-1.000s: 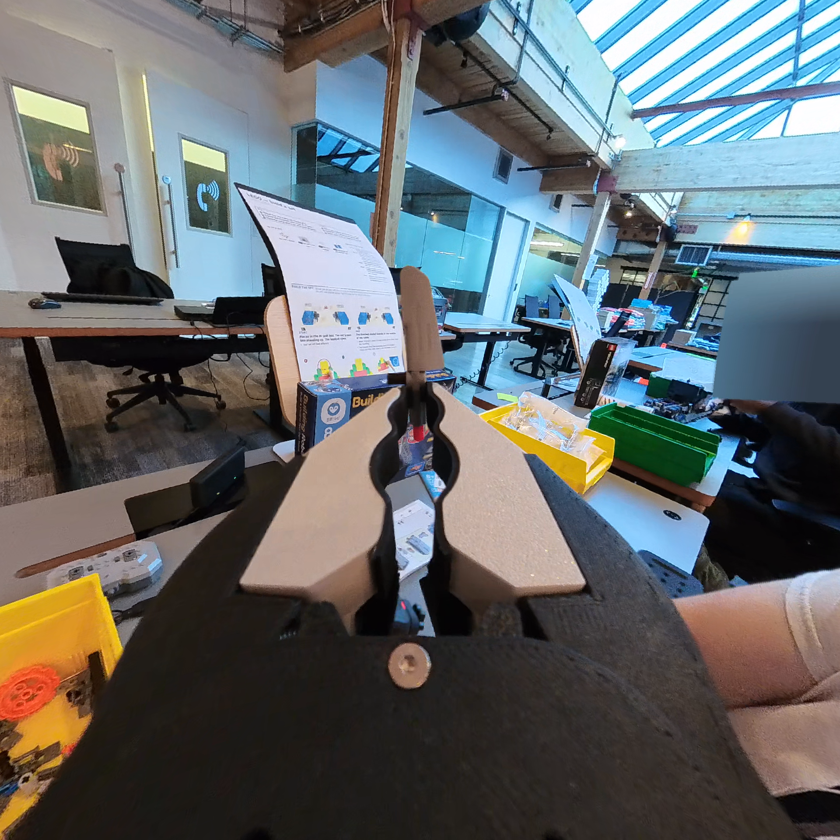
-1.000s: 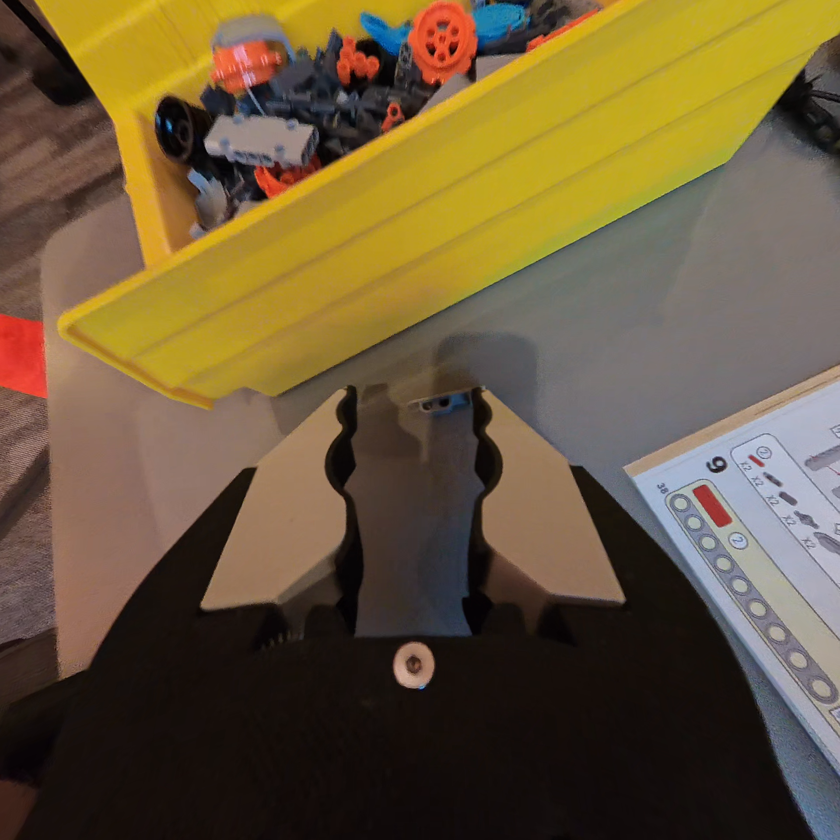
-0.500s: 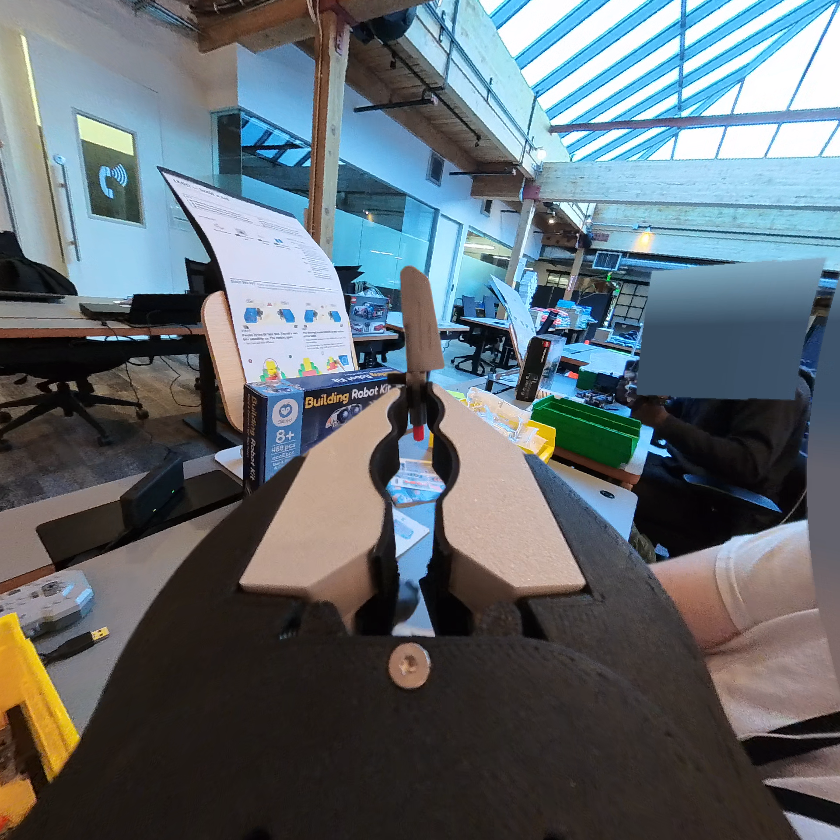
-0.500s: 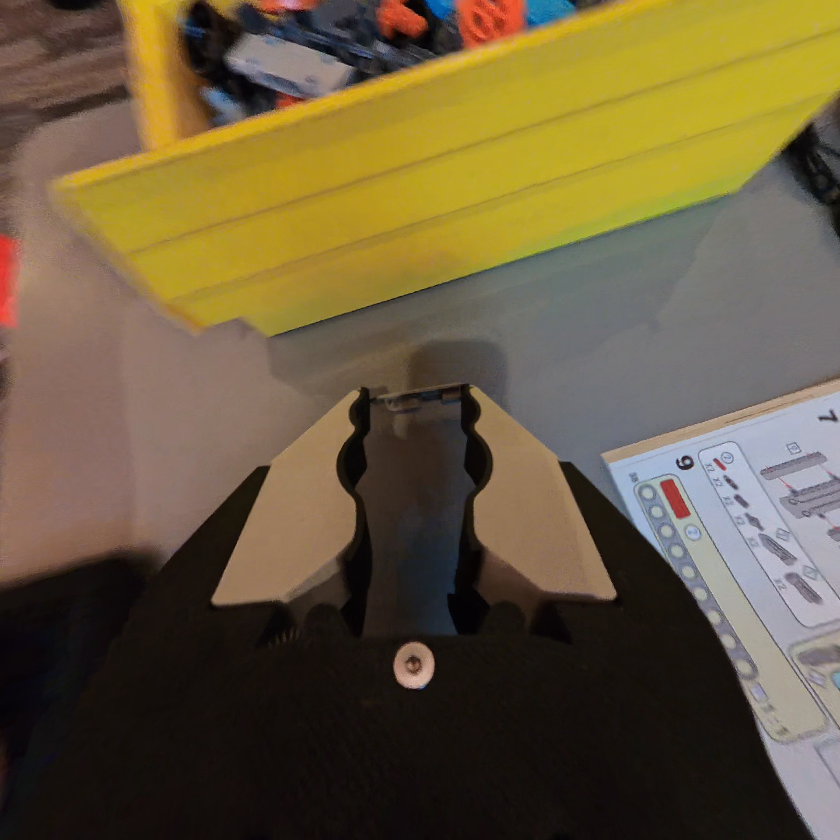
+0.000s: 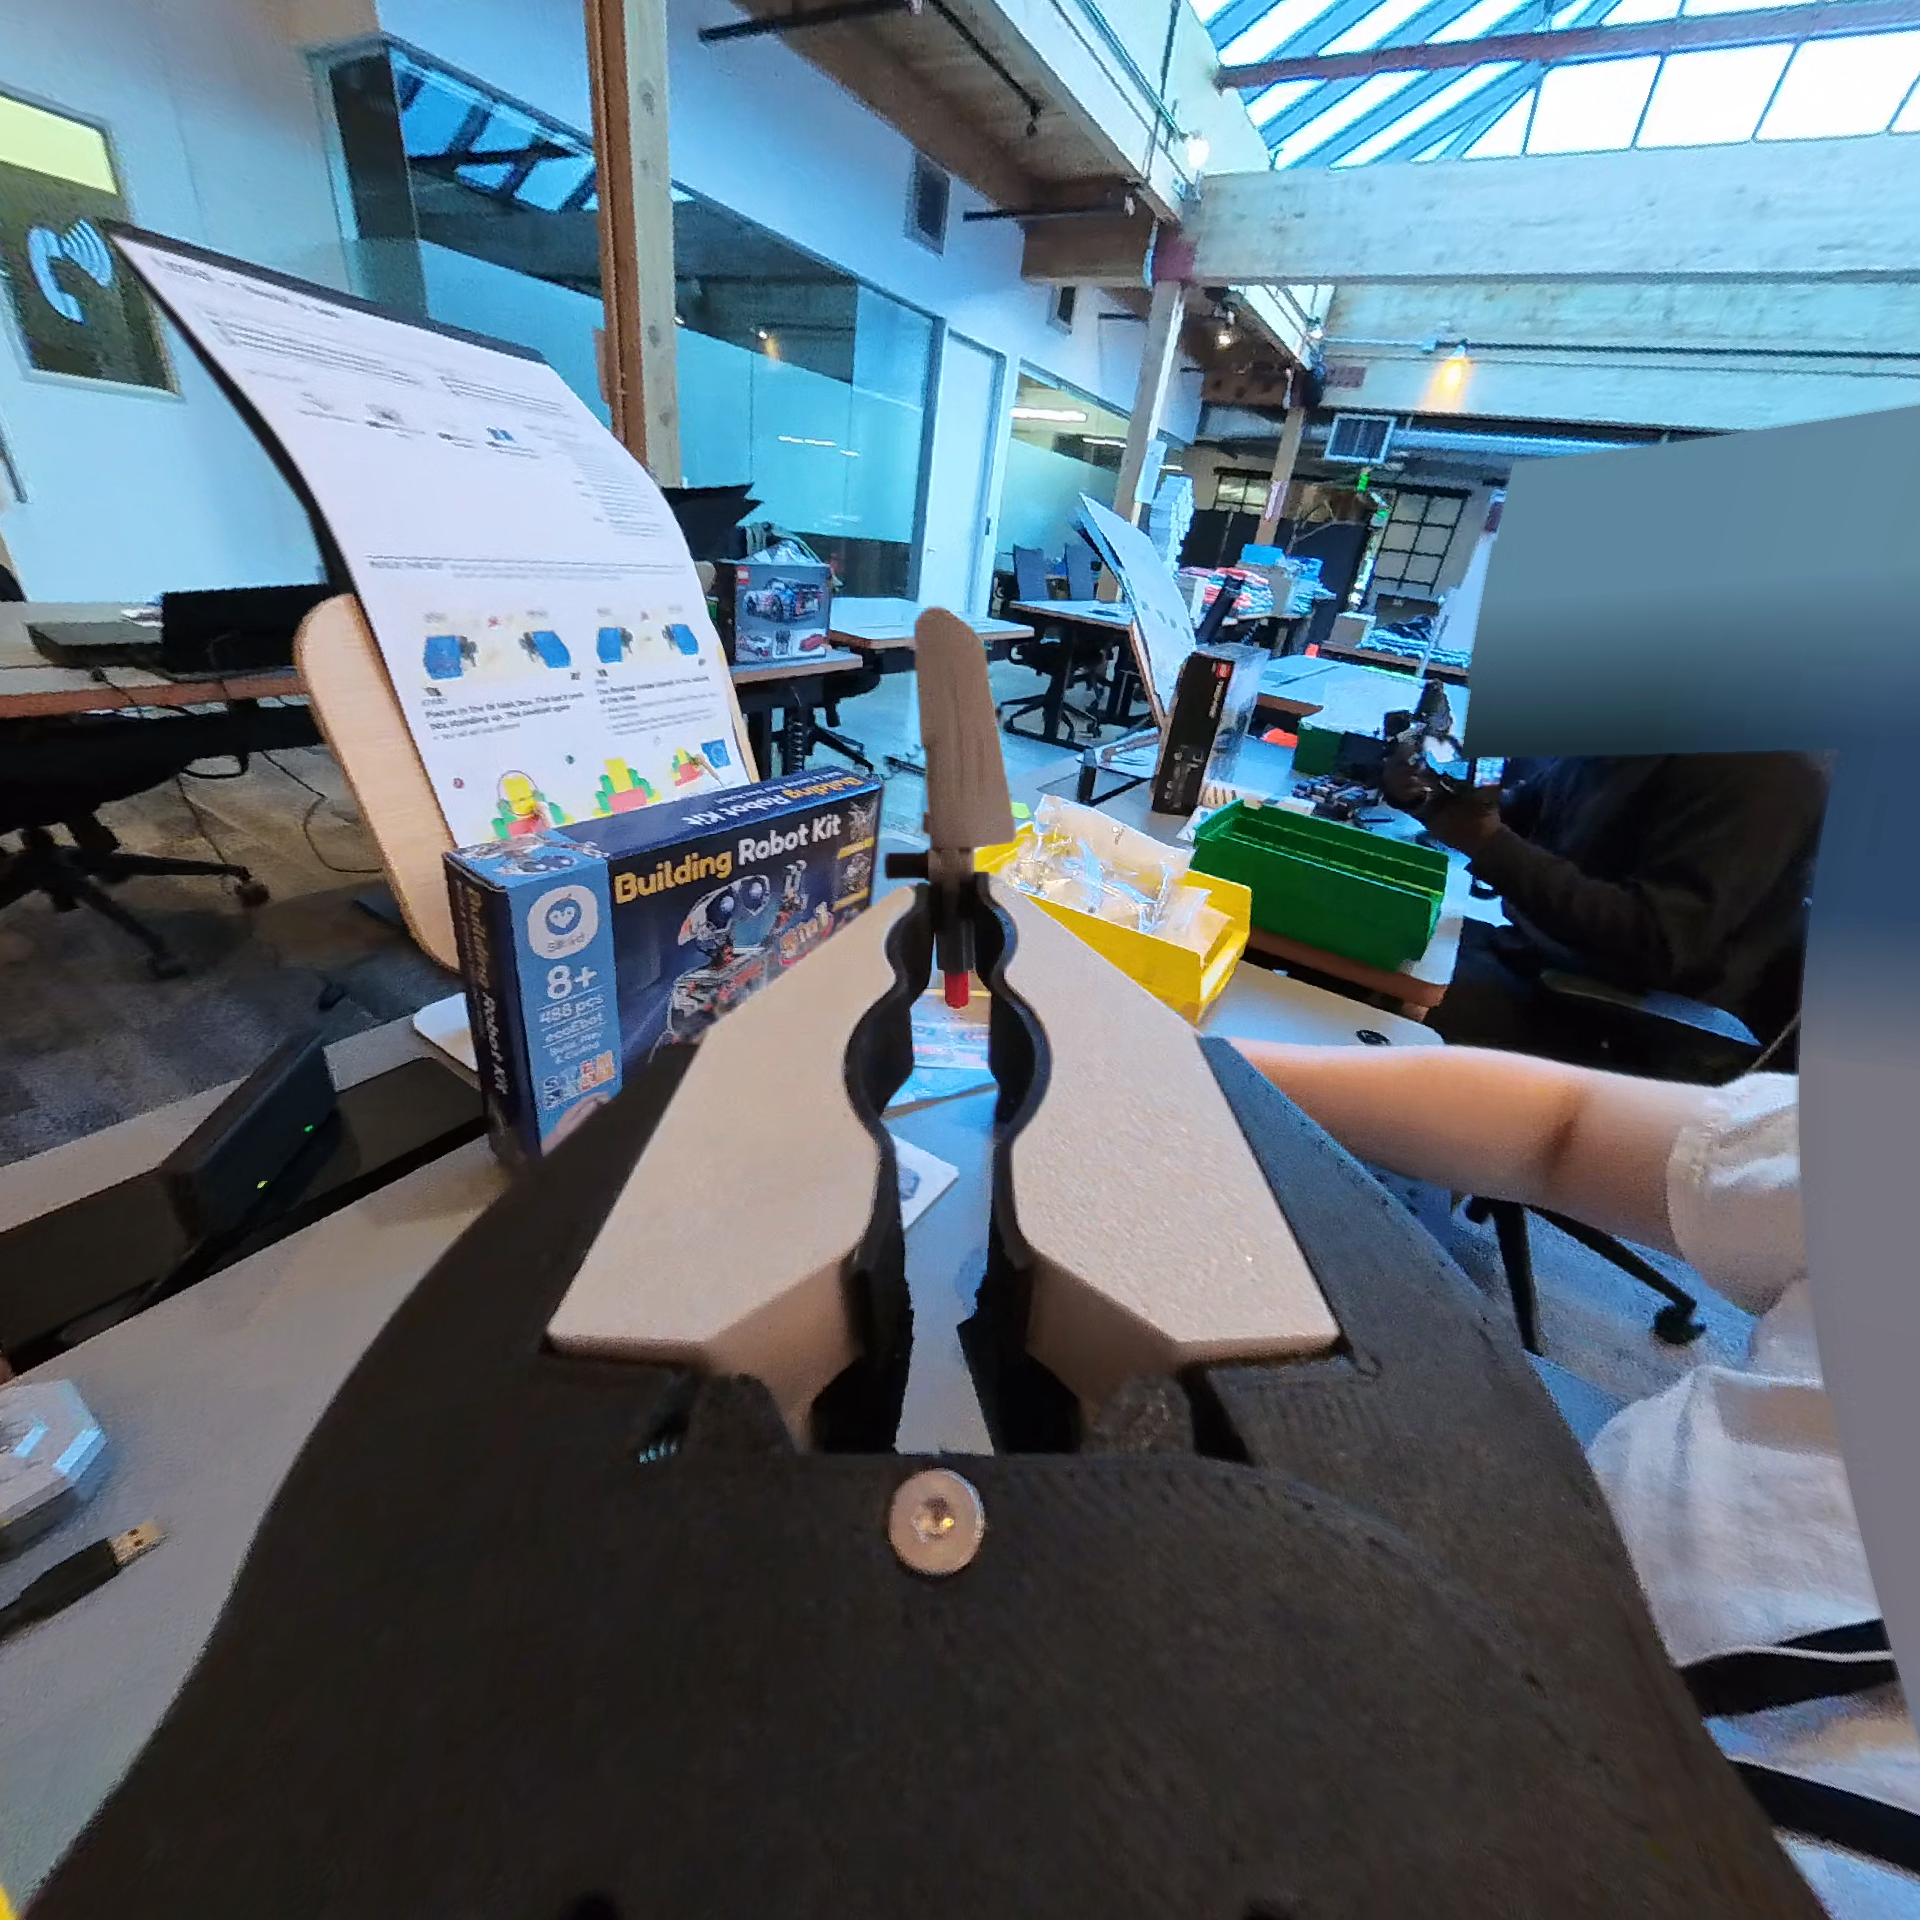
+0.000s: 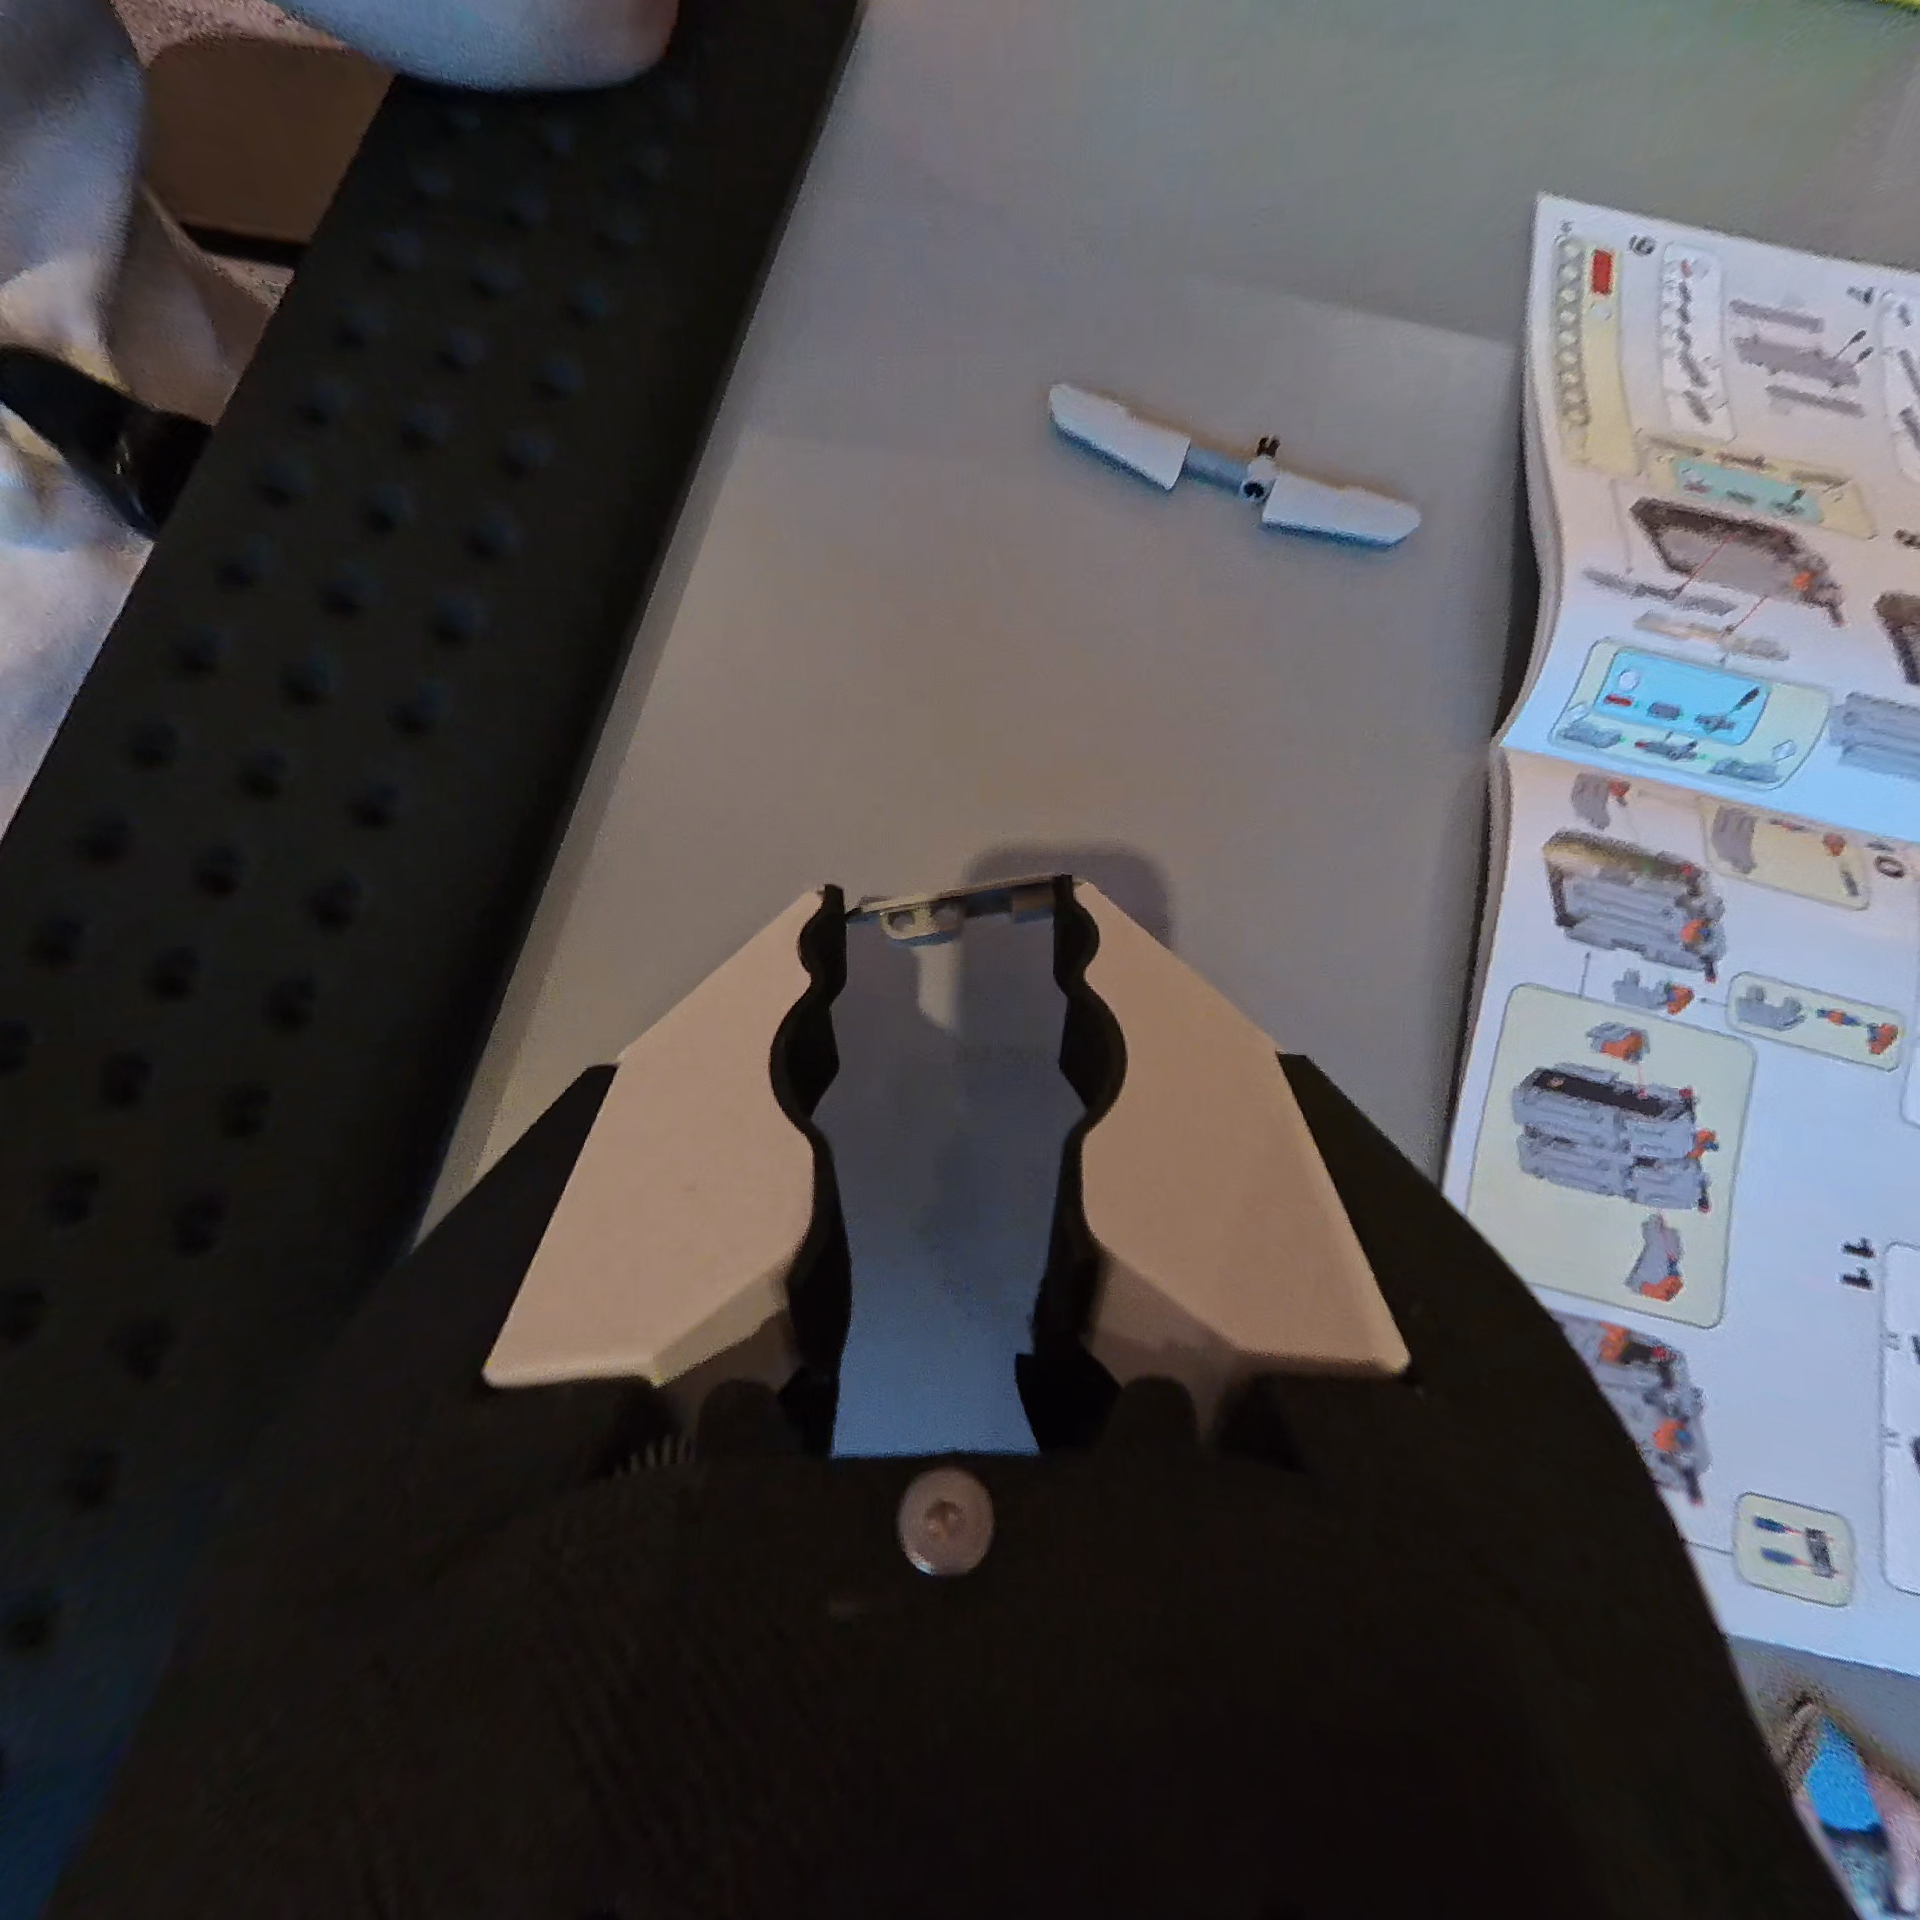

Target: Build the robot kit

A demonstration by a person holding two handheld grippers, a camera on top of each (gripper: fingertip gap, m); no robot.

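My left gripper (image 5: 951, 904) is shut on a small assembly: a grey blade-shaped panel (image 5: 961, 727) stands up from the fingertips on a black connector with a red pin end (image 5: 954, 987) below. It is held up in the air over the table. My right gripper (image 6: 956, 904) is shut on a flat grey building piece (image 6: 951, 909) with small holes, held crosswise between the two fingertips above the grey table (image 6: 1039, 675). A grey winged assembly (image 6: 1231, 473) lies on the table ahead of it.
A black studded baseplate (image 6: 312, 623) lies at left, an open instruction booklet (image 6: 1714, 935) at right. The left wrist view shows a blue kit box (image 5: 644, 935), a propped instruction sheet (image 5: 468, 540), yellow (image 5: 1143, 925) and green (image 5: 1320, 883) bins, and a seated person's arm (image 5: 1455, 1112). The tips of one gripper are about 35 cm away from the tips of the other.
My right gripper closed on the grey piece beside the yellow bin, then carried it away over the table towards the booklet and baseplate. My left gripper swung left, still holding its assembly.
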